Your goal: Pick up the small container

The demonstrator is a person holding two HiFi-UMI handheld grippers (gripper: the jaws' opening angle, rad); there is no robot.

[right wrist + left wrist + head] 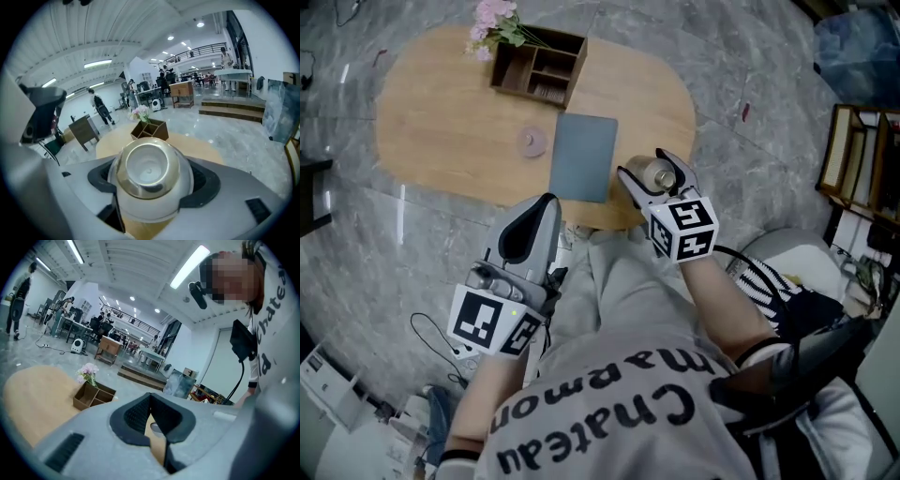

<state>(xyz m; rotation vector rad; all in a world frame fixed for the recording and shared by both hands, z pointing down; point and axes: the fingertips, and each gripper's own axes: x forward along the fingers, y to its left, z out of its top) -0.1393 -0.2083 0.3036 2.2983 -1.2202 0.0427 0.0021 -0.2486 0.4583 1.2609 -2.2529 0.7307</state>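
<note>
The small container (656, 172), a white pot with a gold band, sits between the jaws of my right gripper (649, 169) over the near edge of the oval wooden table (441, 122). In the right gripper view the container (147, 173) fills the gap, round end toward the camera, and the right gripper (150, 180) is shut on it from both sides. My left gripper (534, 220) hangs in front of the table above the person's lap. Its black pads meet in the left gripper view, so the left gripper (150, 416) is shut and holds nothing.
A grey-blue mat (583, 156) lies on the table just left of the right gripper, with a pink round disc (532, 142) beside it. A brown compartment box (539, 66) and pink flowers (492, 23) stand at the far edge. A wooden shelf (862, 150) stands on the floor at the right.
</note>
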